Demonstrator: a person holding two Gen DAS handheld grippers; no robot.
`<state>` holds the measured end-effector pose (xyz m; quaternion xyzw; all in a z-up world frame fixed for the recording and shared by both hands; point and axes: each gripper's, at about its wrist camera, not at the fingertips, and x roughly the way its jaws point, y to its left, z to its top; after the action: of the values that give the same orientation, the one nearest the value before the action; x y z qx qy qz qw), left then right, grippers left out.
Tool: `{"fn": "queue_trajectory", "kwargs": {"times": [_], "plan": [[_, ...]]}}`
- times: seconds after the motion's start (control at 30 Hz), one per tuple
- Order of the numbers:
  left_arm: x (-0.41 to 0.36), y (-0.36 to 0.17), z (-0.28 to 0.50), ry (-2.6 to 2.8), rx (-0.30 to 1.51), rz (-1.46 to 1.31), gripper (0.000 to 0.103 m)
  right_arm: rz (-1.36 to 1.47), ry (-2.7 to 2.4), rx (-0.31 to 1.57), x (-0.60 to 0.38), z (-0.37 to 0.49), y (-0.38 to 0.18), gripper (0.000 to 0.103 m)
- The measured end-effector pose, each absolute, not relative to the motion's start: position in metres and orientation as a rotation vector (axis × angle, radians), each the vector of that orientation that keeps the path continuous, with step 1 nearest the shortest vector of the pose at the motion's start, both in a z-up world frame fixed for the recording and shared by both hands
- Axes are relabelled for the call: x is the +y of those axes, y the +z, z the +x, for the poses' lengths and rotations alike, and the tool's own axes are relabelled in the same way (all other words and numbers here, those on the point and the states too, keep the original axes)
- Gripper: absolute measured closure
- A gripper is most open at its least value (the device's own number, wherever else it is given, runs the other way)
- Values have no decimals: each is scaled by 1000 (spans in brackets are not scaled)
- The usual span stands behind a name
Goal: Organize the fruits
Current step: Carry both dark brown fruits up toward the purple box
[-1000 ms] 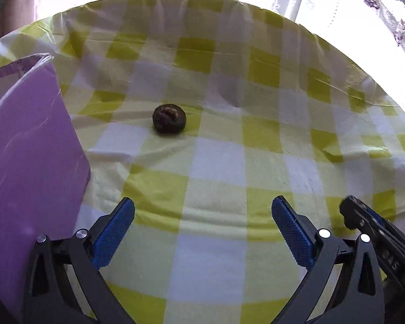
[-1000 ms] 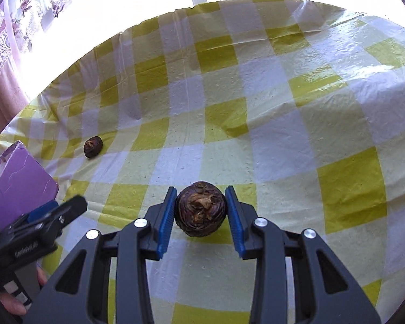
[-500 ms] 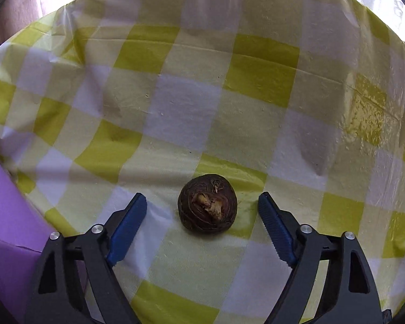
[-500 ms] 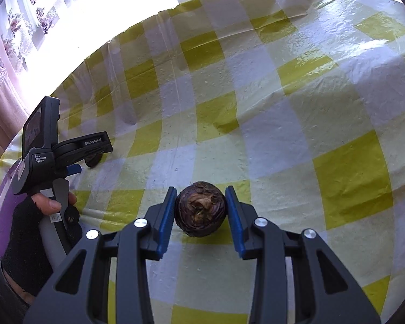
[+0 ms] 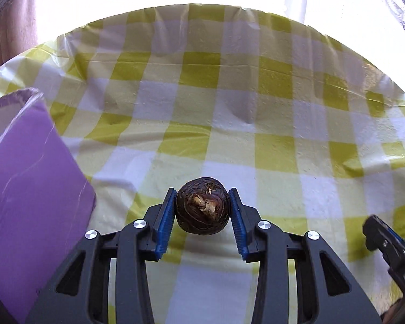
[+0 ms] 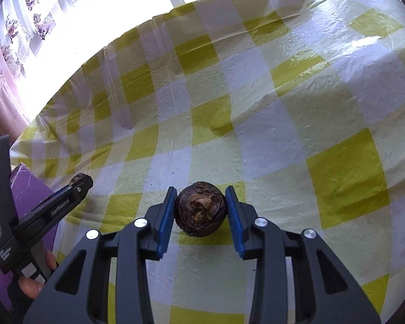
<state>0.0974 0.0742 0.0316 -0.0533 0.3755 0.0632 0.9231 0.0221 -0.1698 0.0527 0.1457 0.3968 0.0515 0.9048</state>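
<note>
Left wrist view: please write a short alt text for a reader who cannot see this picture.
The left gripper, whose jaws have just closed, clamps a dark brown round fruit between blue pads above a yellow and white checked tablecloth. A purple box stands at the left, and part of the right gripper shows at the lower right edge.

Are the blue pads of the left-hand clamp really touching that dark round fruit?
Touching. In the left wrist view both blue pads of the left gripper, whose jaws have just closed, press against the sides of the dark fruit, with no gap showing.
</note>
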Motion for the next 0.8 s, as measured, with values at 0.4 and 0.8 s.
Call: {"fn": "queue_trajectory", "kwargs": {"times": [0.4, 0.8], "plan": [[74, 25, -3, 39, 738, -115, 66, 302, 106, 824, -169, 23, 52, 66], [76, 25, -1, 5, 757, -140, 66, 300, 104, 825, -169, 24, 52, 66]]}}
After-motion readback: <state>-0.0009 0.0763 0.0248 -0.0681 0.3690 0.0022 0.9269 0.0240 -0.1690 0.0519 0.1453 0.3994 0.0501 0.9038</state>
